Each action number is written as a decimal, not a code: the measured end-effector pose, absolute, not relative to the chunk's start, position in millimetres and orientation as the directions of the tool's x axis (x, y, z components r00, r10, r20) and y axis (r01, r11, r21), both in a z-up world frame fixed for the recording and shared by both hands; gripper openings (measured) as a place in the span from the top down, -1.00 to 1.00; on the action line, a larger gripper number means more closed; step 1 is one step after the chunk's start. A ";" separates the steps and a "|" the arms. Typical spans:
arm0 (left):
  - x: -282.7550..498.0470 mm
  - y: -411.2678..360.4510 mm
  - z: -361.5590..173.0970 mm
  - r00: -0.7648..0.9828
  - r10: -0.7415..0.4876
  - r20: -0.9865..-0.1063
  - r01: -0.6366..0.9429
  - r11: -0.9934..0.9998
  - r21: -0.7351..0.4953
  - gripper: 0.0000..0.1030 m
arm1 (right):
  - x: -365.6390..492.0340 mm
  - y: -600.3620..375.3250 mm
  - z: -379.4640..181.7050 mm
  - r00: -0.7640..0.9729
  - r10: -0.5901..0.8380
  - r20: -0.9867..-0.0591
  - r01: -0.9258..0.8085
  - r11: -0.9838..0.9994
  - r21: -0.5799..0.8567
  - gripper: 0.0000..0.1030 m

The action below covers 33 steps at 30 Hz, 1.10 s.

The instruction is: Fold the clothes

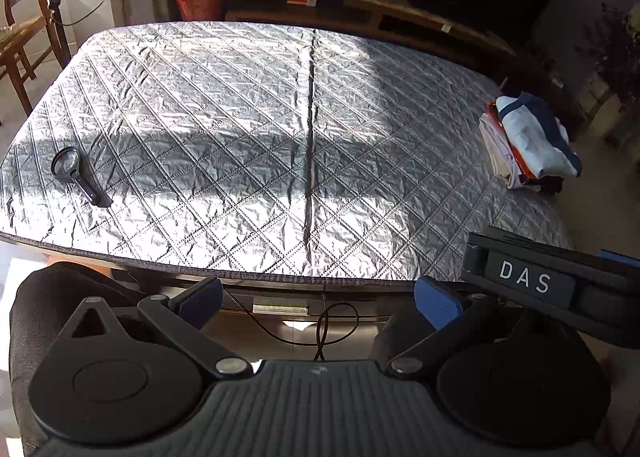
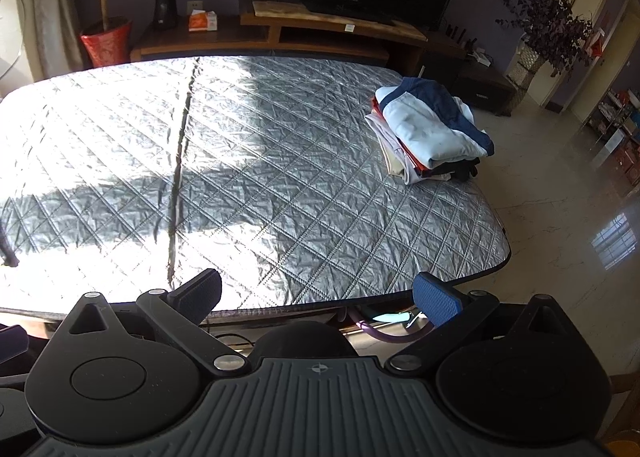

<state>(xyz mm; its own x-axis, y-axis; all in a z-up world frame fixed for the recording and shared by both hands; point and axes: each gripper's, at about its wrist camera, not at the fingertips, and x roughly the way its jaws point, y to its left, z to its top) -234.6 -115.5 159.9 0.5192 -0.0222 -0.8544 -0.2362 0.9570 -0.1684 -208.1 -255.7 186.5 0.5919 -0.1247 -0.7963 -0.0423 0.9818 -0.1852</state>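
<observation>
Clothes (image 2: pixel 430 129) sit stacked at the table's (image 2: pixel 280 197) right edge, long axis running front to back; left gripper (image 1: pixel 319 299) and right gripper (image 2: pixel 318 297) hover spread, empty.

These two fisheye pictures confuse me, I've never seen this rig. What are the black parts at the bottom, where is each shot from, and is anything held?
Each picture comes from a camera on a hand-held two-finger gripper, looking along its fingers. The black parts are the left gripper and the right gripper; both are open and hold nothing. Ahead lies a silver quilted cover. On it sit a stack of folded clothes at the far right and a magnifying glass near the left edge. No unfolded garment shows.
</observation>
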 end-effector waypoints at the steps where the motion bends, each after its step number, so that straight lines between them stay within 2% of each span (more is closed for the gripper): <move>1: -234.6 -115.9 159.9 0.519 -0.022 -0.855 -0.236 0.957 -0.168 -0.98 | -208.3 -255.7 186.3 0.592 -0.125 -0.796 -0.043 0.982 -0.186 -0.99; 24: -236.2 -125.6 158.9 0.529 -0.032 -0.848 -0.209 0.964 -0.166 -0.98 | -213.4 -266.5 187.2 0.582 -0.118 -0.805 -0.020 0.987 -0.159 -0.99; 28: -237.6 -129.8 159.8 0.552 -0.034 -0.833 -0.192 0.967 -0.166 -0.98 | -216.2 -281.1 188.5 0.580 -0.114 -0.806 0.015 0.991 -0.129 -0.99; 33: -243.3 -142.3 169.4 0.624 -0.021 -0.781 -0.142 0.980 -0.140 -0.98 | -225.7 -303.6 196.1 0.622 -0.167 -0.765 0.081 0.985 -0.149 -0.99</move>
<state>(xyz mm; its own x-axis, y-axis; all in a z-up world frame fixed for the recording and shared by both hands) -243.3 -142.3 169.4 0.6237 -0.0210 -0.7814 -0.1420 0.9800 -0.1397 -225.7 -303.6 196.1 0.6224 -0.1669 -0.7647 0.0811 0.9855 -0.1491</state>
